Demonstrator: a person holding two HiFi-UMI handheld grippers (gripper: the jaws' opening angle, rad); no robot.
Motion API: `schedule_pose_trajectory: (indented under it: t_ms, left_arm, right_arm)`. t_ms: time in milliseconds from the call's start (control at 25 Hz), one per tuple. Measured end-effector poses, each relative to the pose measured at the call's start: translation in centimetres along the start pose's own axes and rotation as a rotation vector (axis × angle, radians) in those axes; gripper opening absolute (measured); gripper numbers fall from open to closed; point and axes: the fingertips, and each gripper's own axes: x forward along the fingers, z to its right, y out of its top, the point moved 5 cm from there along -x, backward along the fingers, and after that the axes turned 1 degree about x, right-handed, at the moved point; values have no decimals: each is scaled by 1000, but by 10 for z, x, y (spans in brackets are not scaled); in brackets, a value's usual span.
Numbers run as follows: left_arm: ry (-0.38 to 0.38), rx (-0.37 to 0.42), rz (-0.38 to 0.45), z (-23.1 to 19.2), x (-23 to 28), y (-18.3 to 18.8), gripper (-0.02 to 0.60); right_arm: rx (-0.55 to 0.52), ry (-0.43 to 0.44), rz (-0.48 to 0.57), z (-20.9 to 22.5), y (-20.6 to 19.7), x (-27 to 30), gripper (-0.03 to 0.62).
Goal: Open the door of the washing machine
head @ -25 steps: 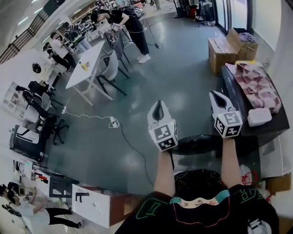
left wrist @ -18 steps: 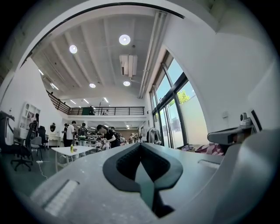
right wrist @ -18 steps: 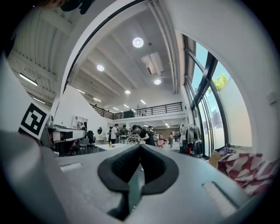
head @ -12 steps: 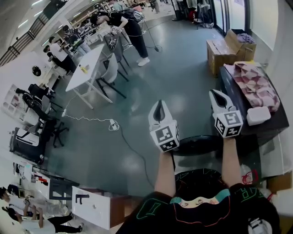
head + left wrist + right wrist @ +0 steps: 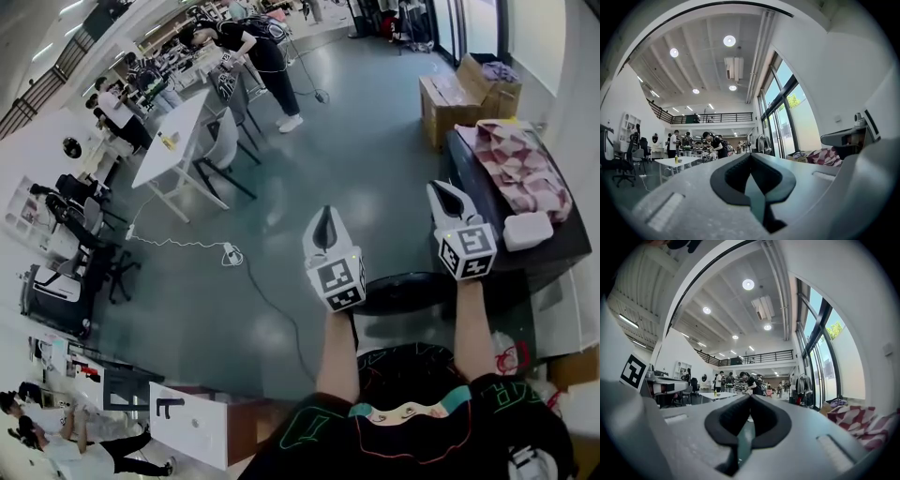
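A dark machine (image 5: 492, 267) stands at the right of the head view, with a checked cloth (image 5: 520, 169) and a white box (image 5: 528, 230) on its top. A dark round shape (image 5: 403, 292) juts from its front near the floor; I cannot tell whether it is the door. My left gripper (image 5: 324, 217) is held out over the floor, left of the machine, shut and empty. My right gripper (image 5: 442, 192) hovers by the machine's front left corner, also shut and empty. In the gripper views the left gripper (image 5: 750, 154) and the right gripper (image 5: 749, 397) have their pads together, pointing level into the hall.
Cardboard boxes (image 5: 459, 98) sit beyond the machine by the windows. A white table (image 5: 183, 136) with chairs and several people stands far left. A cable with a plug (image 5: 232, 251) trails across the grey floor. A white panel (image 5: 192, 422) lies at the lower left.
Both grippers keep their place and stay shut. Only the head view has drifted slightly, and people in the background have moved.
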Motion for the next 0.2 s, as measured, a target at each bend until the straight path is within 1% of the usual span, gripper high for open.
schedule_pose_trajectory:
  t_ms: [200]
  left_arm:
    - [2,5,-8,0,0,-2,11]
  right_arm:
    - [-15,7,-6,-2,-2,1,3]
